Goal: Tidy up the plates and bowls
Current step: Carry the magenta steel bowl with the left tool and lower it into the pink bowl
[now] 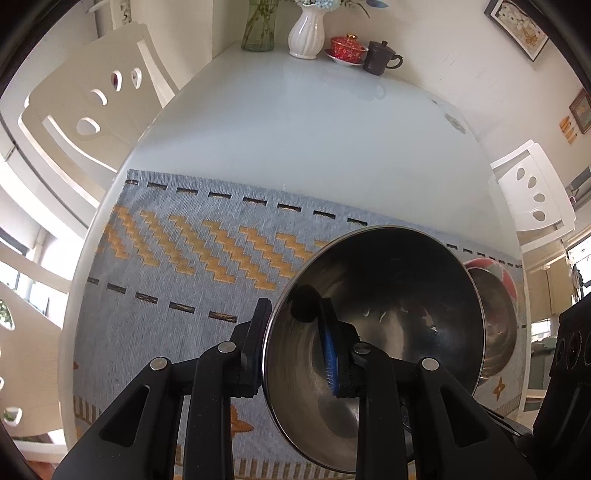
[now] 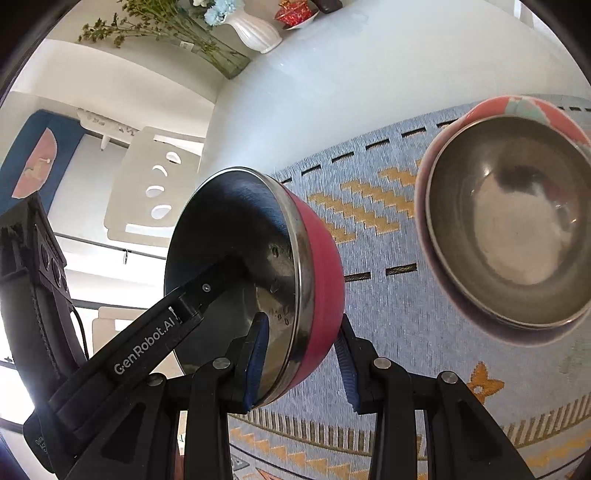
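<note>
White counter (image 1: pixel 295 122) with a blue-and-orange woven mat (image 1: pixel 177 258); a glass vase (image 1: pixel 258 26), white vase (image 1: pixel 306 31), red lidded cup (image 1: pixel 347 46) and dark mug (image 1: pixel 380 59) line its far edge. The left hand-held gripper (image 1: pixel 295 354) clamps the rim of a tilted steel bowl (image 1: pixel 388 314), hiding much of the mat. The right hand-held gripper (image 2: pixel 299 354) grips a pink-sided bowl (image 2: pixel 321 280) by its rim, beside nested bowls (image 2: pixel 513 221) resting on the mat.

Home dining room, table (image 1: pixel 295 122), chairs (image 1: pixel 92 107), vase (image 1: pixel 306 31)
</note>
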Demonstrator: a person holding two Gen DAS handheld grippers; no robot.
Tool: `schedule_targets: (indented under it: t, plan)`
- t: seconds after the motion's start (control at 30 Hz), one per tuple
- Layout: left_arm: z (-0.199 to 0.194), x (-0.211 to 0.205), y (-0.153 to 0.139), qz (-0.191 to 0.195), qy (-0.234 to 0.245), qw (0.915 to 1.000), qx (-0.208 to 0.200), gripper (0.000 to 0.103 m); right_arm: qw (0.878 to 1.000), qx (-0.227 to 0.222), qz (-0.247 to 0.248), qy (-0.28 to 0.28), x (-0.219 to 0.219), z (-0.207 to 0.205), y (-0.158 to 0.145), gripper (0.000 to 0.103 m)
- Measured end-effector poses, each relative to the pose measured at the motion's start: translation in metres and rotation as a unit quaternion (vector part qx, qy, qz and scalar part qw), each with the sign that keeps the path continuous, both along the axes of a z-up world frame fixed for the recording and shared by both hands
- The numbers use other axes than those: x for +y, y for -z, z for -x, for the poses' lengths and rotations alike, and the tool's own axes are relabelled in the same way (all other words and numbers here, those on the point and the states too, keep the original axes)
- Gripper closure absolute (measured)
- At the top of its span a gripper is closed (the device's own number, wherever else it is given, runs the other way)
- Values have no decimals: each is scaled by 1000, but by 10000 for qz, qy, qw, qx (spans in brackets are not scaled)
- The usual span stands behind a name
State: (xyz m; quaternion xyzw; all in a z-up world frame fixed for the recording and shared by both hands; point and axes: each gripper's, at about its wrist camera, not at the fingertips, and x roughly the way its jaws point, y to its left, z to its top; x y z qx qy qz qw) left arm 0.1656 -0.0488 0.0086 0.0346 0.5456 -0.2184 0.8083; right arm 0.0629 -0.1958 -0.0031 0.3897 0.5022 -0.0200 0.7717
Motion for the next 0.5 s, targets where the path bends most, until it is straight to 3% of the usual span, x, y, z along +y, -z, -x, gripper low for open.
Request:
schedule_targets:
  t: [0.5]
  plan:
    - [21, -45, -16, 106, 161, 9998, -76, 80, 9998, -75, 103, 174, -37, 26, -21, 68]
